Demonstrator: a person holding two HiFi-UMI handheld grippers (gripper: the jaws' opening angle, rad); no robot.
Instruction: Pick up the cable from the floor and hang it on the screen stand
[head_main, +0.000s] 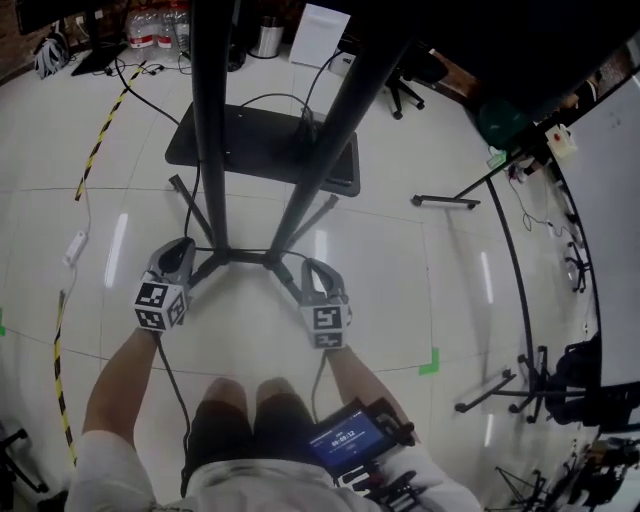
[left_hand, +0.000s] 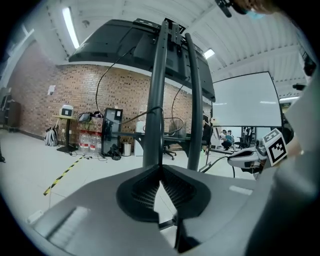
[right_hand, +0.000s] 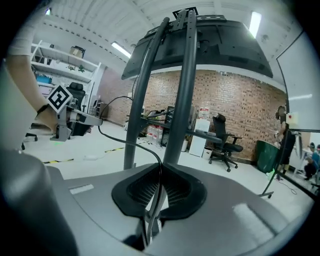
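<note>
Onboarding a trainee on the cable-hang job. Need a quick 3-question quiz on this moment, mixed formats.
1. True or false: the right claw is shut on the cable.
2. How many upright poles does the screen stand have? A) one B) two C) four
3. Fill in: from the right claw, the cable runs across to the ____ claw.

Key: 1 true; 2 B; 3 left, the left claw.
</note>
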